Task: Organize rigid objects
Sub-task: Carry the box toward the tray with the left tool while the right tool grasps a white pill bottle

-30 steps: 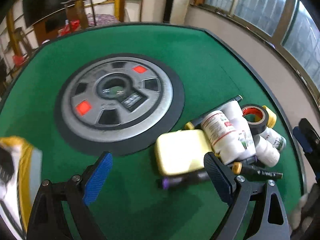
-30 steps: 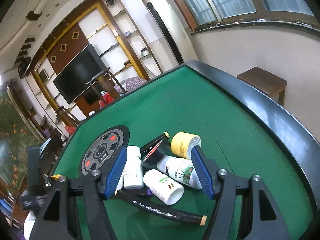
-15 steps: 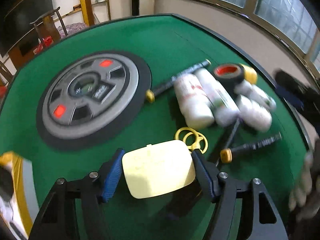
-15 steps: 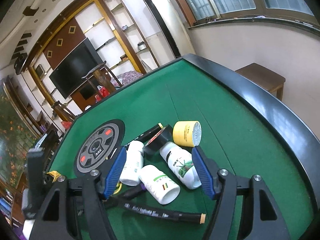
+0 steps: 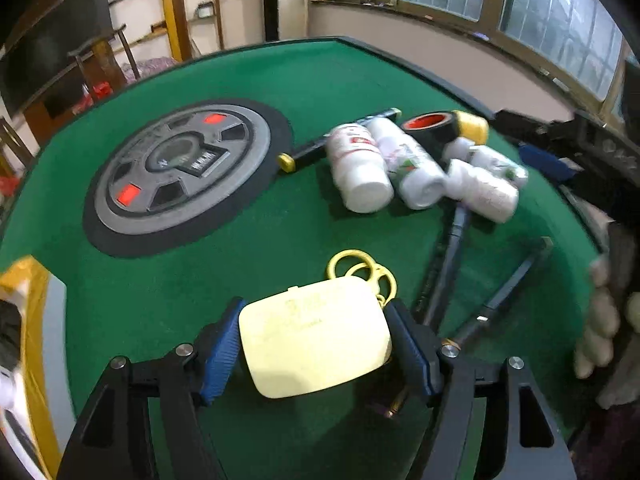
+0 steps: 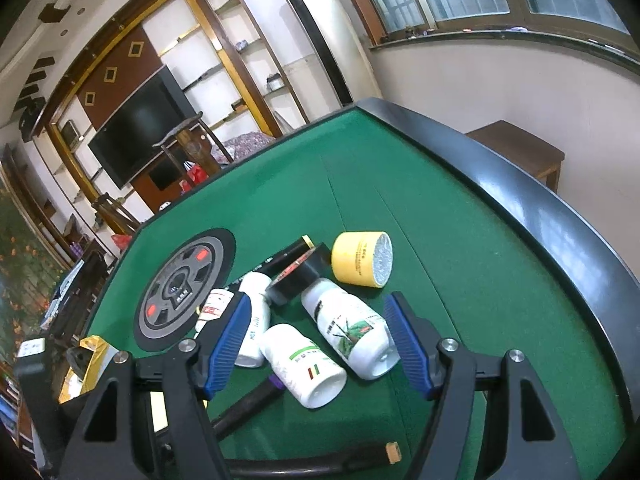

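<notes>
My left tool (image 5: pixel 314 344) clamps the pale yellow case (image 5: pixel 314 340) above the green surface (image 5: pixel 320 80). My right tool (image 6: pixel 316 340) gapes wide over white bottles (image 6: pixel 304 364) at twelve o'clock.

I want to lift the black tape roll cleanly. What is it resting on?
The black tape roll leans on a white bottle, beside the yellow jar. A black marker runs behind it; whatever lies beneath the roll is covered.
</notes>
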`<state>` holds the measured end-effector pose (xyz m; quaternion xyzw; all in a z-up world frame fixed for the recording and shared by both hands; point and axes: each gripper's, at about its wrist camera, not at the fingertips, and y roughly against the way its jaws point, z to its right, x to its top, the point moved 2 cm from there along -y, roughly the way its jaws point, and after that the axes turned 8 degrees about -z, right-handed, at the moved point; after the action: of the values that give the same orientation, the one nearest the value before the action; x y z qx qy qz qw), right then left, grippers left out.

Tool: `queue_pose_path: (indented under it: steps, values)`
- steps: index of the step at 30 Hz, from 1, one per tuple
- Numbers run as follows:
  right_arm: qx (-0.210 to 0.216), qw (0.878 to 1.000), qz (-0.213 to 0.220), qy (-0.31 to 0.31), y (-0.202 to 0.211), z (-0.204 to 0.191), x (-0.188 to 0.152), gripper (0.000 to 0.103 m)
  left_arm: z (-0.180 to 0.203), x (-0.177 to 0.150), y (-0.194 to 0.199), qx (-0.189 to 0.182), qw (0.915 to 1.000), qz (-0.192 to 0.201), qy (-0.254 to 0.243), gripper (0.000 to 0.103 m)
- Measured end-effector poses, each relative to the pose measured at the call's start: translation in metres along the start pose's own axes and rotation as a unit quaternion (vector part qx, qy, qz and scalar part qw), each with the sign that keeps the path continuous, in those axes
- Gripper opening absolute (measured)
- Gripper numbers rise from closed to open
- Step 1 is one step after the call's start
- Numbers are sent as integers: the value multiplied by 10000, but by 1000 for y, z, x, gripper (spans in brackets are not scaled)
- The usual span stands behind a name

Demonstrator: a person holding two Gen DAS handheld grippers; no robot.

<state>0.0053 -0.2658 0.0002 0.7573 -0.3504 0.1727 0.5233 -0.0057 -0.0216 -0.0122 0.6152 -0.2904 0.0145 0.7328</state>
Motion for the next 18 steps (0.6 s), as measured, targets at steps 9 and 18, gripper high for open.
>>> queue_pose_path:
  steps: [9, 18]
  values:
    - [-170, 9998, -16, 38, -6, 2, -1, 69, -17, -32, 75, -428, 9959, 594, 537, 74]
    - [-116, 9998, 51, 144, 2, -8, -5, 69, -60, -88, 143, -703, 9832, 1179, 1205, 74]
